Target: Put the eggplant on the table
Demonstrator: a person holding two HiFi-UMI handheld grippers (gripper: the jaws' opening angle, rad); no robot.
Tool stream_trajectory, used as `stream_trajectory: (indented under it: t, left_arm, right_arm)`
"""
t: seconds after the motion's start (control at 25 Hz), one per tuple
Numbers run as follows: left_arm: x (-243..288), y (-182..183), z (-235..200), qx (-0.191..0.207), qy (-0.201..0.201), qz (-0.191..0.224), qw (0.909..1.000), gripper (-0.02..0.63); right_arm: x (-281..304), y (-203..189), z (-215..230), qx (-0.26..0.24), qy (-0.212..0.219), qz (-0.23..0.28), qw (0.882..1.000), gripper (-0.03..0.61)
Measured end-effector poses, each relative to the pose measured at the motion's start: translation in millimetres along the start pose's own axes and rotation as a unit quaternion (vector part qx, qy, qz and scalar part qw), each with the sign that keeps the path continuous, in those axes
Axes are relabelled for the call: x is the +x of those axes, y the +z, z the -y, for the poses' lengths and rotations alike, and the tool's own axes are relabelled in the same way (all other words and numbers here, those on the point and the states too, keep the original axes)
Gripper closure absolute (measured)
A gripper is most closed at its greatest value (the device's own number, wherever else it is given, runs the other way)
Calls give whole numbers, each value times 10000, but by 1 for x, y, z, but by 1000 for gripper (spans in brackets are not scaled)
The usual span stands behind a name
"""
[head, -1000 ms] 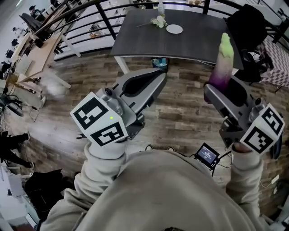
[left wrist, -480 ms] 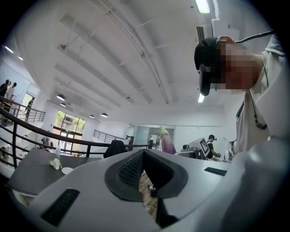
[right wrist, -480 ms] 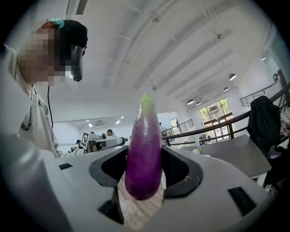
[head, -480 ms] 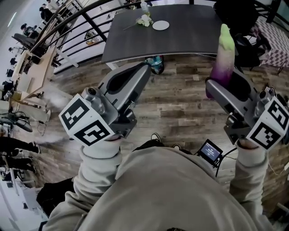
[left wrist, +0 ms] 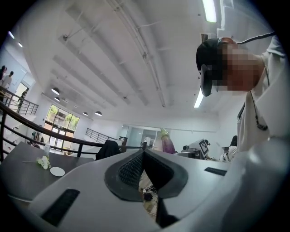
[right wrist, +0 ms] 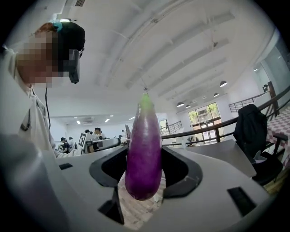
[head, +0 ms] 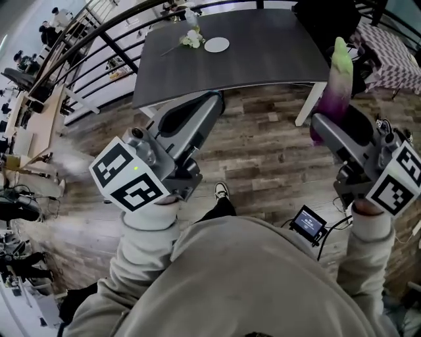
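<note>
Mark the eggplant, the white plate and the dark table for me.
eggplant [right wrist: 144, 154], right gripper view, on the purple body between the jaws.
white plate [head: 216, 45], head view, on the plate's centre.
dark table [head: 270, 46], head view, on the bare top to the right of the plate.

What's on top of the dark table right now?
A white plate and a small bunch of white flowers sit near the far edge of the table. A dark chair covers its far right corner, so anything there is hidden.
</note>
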State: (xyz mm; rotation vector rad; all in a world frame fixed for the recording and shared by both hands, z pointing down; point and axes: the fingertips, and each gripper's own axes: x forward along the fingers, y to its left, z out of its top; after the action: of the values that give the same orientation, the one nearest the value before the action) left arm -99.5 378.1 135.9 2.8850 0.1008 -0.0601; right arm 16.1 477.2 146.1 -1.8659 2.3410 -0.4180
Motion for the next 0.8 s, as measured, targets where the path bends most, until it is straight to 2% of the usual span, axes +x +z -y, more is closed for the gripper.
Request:
stream_trajectory:
  t: [0.32, 0.48, 0.8]
  left_arm:
    - [23, 7, -48, -70, -329, -26, 9994, 607]
    - [31, 15, -60, 92, -657, 16, 9978, 607]
    - [22, 20, -137, -69, -742, -20, 9972, 607]
  right_arm:
    - [40, 7, 29, -61, -451, -177, 9988, 339]
    - [61, 7, 40, -121, -544, -278, 9981, 339]
    - [134, 23, 49, -247, -622, -279, 9974, 339]
